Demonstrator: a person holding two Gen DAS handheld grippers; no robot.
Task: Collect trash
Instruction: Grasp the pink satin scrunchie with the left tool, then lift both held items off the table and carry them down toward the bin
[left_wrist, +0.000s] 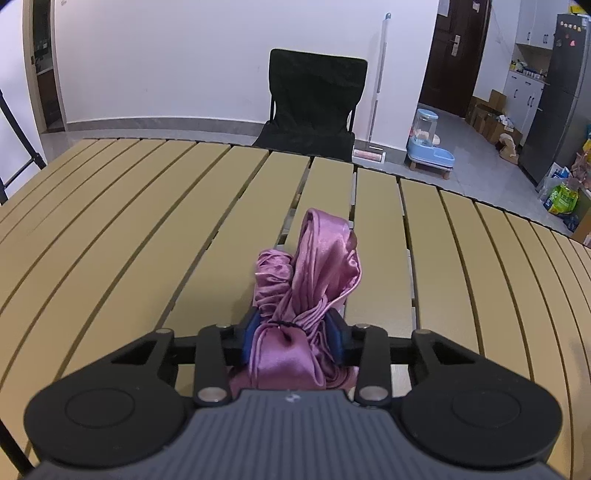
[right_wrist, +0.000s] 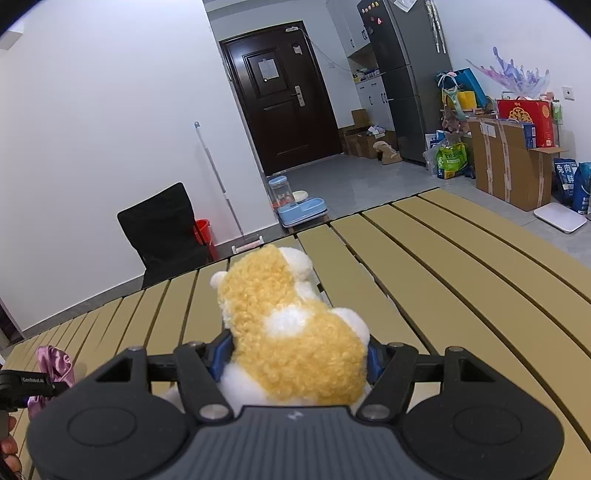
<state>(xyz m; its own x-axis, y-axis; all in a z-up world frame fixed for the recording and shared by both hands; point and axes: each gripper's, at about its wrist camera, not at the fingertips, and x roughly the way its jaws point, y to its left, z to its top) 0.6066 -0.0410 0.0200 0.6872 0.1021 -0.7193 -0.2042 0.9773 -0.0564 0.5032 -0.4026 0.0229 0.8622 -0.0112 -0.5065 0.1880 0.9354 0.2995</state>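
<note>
Tan slatted table (left_wrist: 147, 229) runs under both grippers. Nearest, the left gripper (left_wrist: 293, 334) pinches a pink satin cloth (left_wrist: 314, 266) between its blue pads, fabric bunching forward. The right gripper (right_wrist: 295, 354) clamps a yellow-and-white plush toy (right_wrist: 291, 321). Farther back stands a black chair (left_wrist: 314, 99).

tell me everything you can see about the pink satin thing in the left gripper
The pink satin cloth looks like shiny, smooth fabric, bunched and cinched by a thin dark tie near its lower part. Above the tie a ruffled, scrunched lobe sits left of a taller folded flap standing upright. The left gripper is shut on it at the tie, blue pads pressing both sides, above the slatted tan table. It also shows at the right wrist view's left edge.
</note>
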